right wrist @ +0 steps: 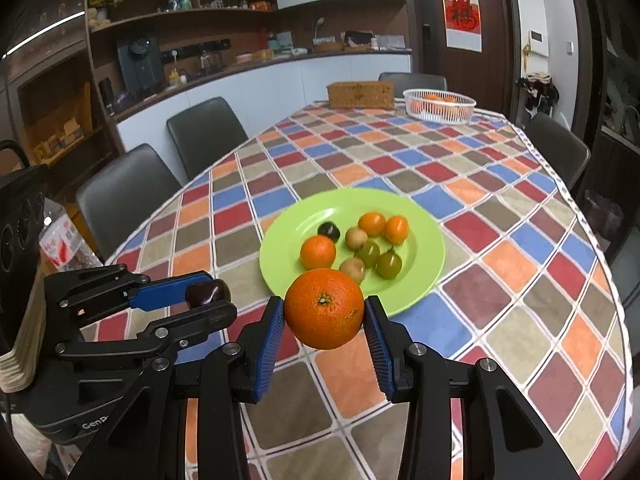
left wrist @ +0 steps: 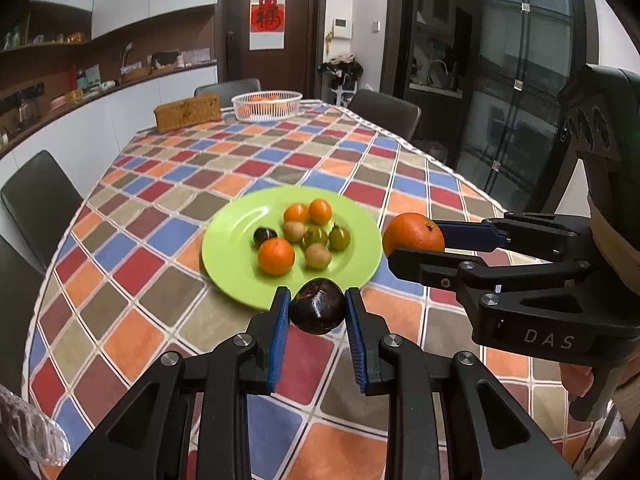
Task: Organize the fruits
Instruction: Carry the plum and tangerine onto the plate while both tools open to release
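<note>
A green plate [left wrist: 228, 248] [right wrist: 424, 256] on the checkered table holds several small fruits: oranges, green ones, tan ones and a dark one. My left gripper [left wrist: 317, 312] [right wrist: 208, 300] is shut on a dark plum [left wrist: 317, 310] [right wrist: 208, 293], held just before the plate's near rim. My right gripper [right wrist: 324, 316] [left wrist: 416, 242] is shut on a large orange [right wrist: 324, 314] [left wrist: 413, 232], held beside the plate's right edge.
A white basket [left wrist: 267, 106] [right wrist: 439, 106] with oranges and a brown woven box [left wrist: 188, 111] [right wrist: 360, 94] stand at the table's far end. Dark chairs [left wrist: 40, 200] [right wrist: 124, 196] surround the table. A clear plastic item [left wrist: 32, 428] lies at the near left.
</note>
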